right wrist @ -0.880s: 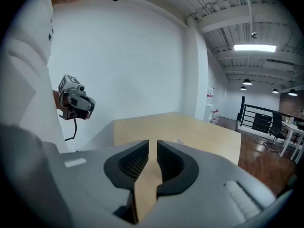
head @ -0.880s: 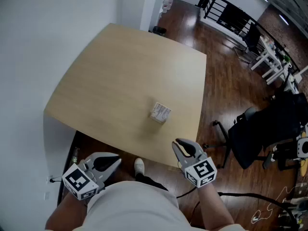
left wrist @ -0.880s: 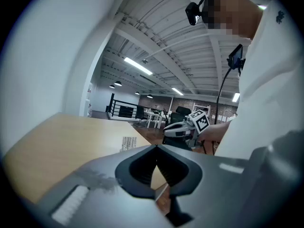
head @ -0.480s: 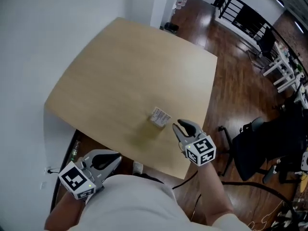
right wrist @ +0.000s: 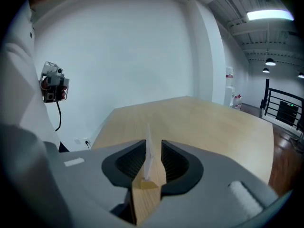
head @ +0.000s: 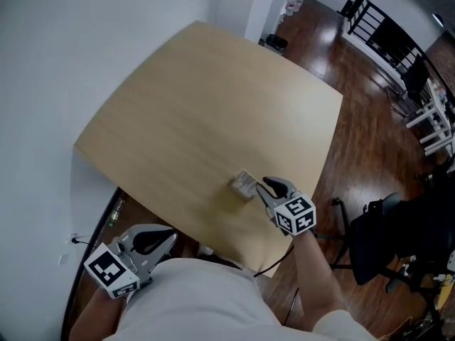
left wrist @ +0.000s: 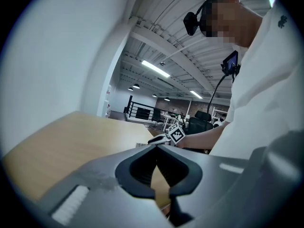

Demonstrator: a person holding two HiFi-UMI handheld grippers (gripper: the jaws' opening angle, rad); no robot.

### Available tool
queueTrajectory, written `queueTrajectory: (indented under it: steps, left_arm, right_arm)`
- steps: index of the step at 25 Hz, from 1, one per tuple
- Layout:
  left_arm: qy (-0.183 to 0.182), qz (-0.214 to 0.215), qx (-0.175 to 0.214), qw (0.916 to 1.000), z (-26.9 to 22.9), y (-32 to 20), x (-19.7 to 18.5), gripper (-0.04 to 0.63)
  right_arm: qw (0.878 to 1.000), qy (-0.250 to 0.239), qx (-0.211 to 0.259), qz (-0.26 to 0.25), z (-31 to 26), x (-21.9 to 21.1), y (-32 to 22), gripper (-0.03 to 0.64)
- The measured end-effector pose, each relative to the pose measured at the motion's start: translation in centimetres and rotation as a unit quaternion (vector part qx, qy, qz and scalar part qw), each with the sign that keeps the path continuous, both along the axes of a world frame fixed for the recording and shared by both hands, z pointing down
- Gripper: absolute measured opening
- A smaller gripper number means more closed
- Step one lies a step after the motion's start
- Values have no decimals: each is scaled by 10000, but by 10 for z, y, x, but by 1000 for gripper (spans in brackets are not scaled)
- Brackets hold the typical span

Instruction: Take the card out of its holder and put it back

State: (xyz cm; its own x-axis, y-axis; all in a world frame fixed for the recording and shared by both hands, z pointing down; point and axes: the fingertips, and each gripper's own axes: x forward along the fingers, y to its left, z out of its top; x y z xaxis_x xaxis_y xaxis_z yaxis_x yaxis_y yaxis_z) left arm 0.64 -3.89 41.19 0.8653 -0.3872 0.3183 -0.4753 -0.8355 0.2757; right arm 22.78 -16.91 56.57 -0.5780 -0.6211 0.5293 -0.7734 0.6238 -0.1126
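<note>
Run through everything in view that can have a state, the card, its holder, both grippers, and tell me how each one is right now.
card: upright, seated in its holder, not gripped
holder: resting on the table, occupied
right gripper: open, jaws on either side of the card, not pressing on it
left gripper: shut, empty, held off the table near the person's body
ceiling light: on

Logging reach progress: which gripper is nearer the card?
Right. The right gripper straddles the card, jaws apart; the left gripper hangs back by the person's body, off the table.
</note>
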Motion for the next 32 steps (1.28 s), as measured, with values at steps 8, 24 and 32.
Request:
queueTrajectory:
  steps: [8,24,32]
  left_arm:
    - [-27,-45,-156,9999,10,-11,5,3]
    - [-63,75,-297,9995,17,-26,13,3]
    - [-69,125,-323,9994,17,-26,10,3]
  right_arm:
    - [9994,-130,-257,-206,21,-11,-5,78]
    - [9975,-388,-235,-549,15,-20,-4,21]
    - [9977,-375,-157,-544,4,-20,-5,21]
